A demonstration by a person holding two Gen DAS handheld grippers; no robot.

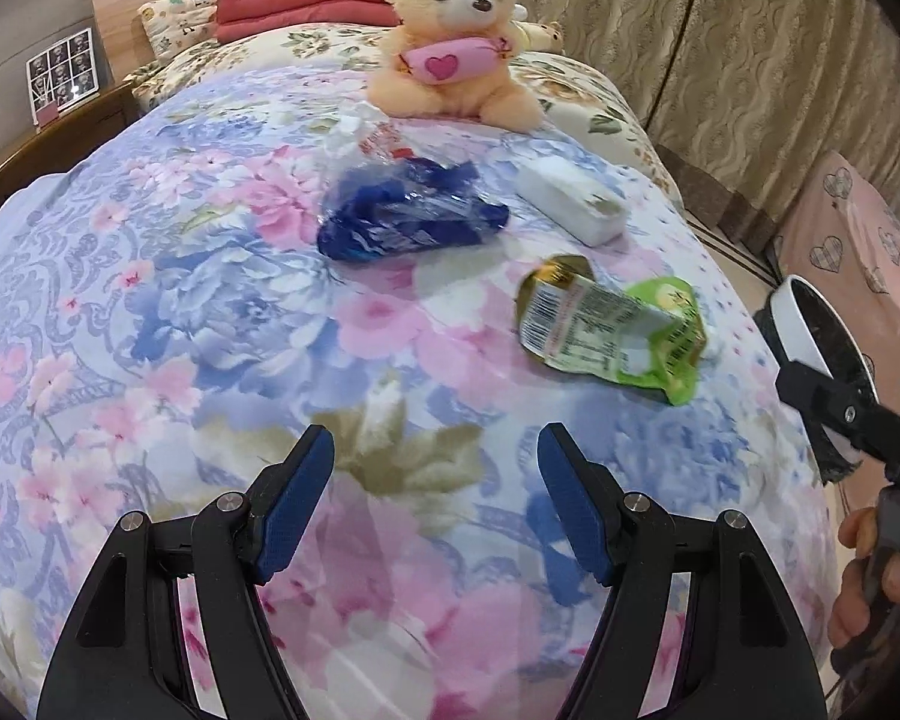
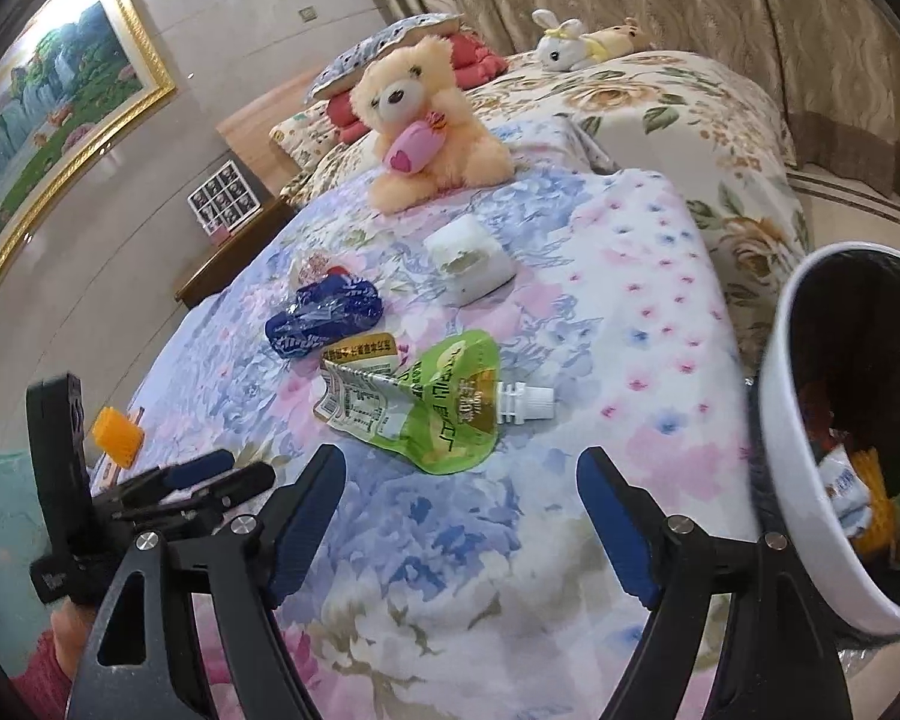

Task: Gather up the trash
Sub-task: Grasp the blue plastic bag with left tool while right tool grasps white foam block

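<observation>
On the floral bedspread (image 1: 168, 312) lie a crumpled green spout pouch (image 1: 612, 330) (image 2: 426, 402), a blue wrapper (image 1: 408, 216) (image 2: 324, 315), a white pack (image 1: 570, 198) (image 2: 471, 264) and a clear wrapper with red print (image 1: 372, 135) (image 2: 315, 267). My left gripper (image 1: 435, 450) hovers open over the spread, short of the pouch, with nothing between its pads. My right gripper (image 2: 462, 474) is open and empty just in front of the pouch. A white-rimmed bin (image 2: 774, 420) (image 1: 801, 312) with a black liner stands at the bed's right edge and holds some wrappers.
A peach teddy bear (image 1: 456, 42) (image 2: 426, 126) sits behind the trash, with pillows (image 1: 306, 0) beyond it. A wooden nightstand (image 1: 60, 138) with a photo frame is on the left. Curtains (image 1: 720, 30) run along the right. An orange ribbed thing (image 2: 117, 435) lies near my left gripper (image 2: 249, 468).
</observation>
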